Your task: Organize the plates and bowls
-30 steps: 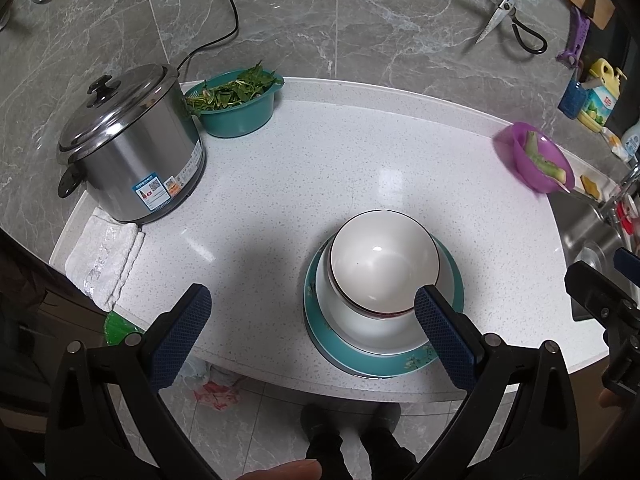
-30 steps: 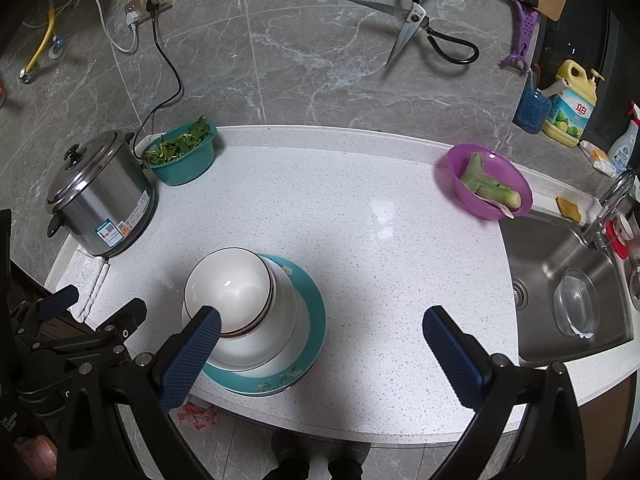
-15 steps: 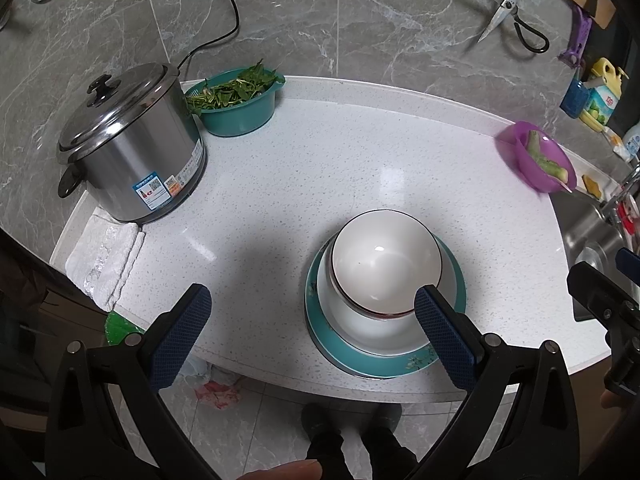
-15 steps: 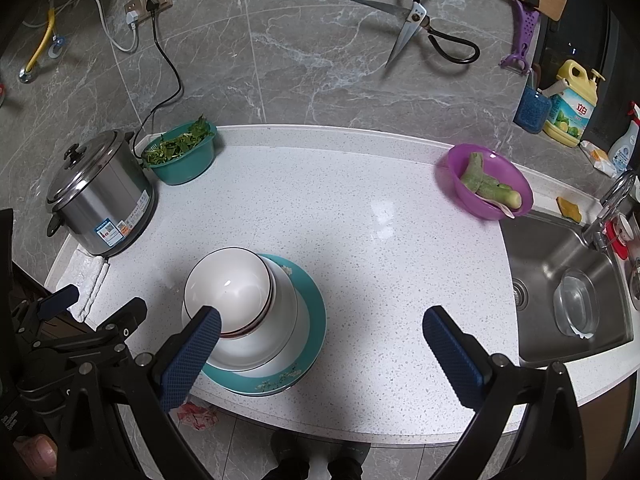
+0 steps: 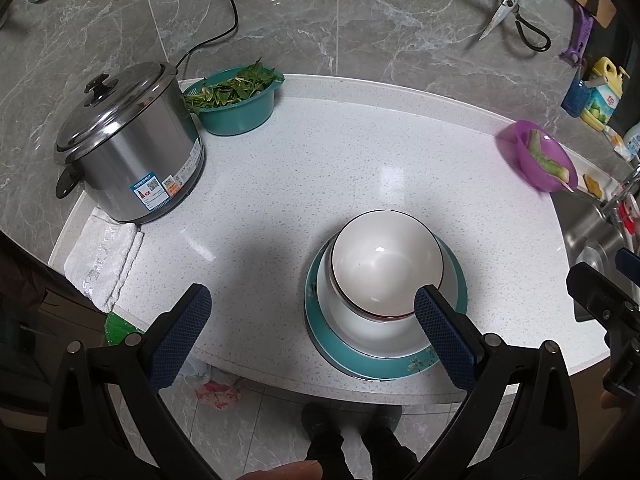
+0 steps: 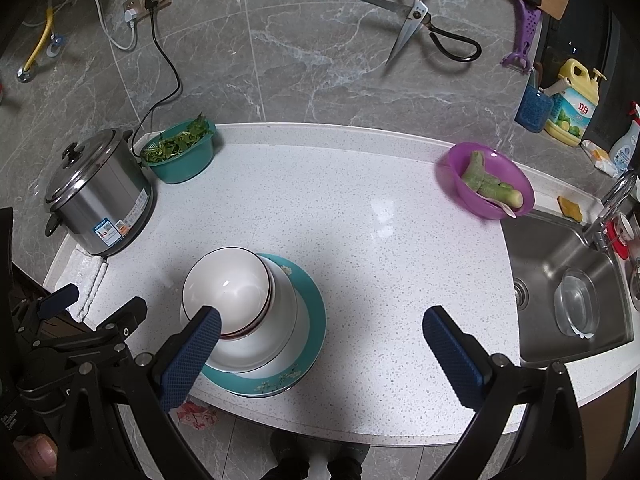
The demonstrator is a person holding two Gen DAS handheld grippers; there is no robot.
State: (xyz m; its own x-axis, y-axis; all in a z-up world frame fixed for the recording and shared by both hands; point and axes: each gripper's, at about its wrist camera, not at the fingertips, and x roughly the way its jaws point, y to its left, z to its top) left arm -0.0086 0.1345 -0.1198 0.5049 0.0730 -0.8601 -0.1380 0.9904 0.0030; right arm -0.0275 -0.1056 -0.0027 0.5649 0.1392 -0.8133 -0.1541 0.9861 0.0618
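Note:
A white bowl with a dark rim (image 5: 386, 264) (image 6: 228, 284) sits nested in a larger white bowl (image 5: 384, 330) (image 6: 260, 344), and both rest on a teal plate (image 5: 326, 342) (image 6: 310, 320) near the counter's front edge. My left gripper (image 5: 314, 330) hovers above the front edge, open and holding nothing, its right fingertip in line with the stack. My right gripper (image 6: 320, 350) is open and empty too, with the stack by its left finger. The left gripper (image 6: 96, 308) also shows at the lower left of the right wrist view.
A steel rice cooker (image 5: 128, 148) stands at the left on a white cloth (image 5: 102, 256). A teal basin of greens (image 5: 236, 100) is behind it. A purple bowl with vegetable pieces (image 6: 490, 180) sits by the sink (image 6: 568, 280). Scissors (image 6: 424, 26) hang on the wall.
The left wrist view has drifted slightly, so the stack sits a touch lower in it. The right gripper and the dishes have not moved.

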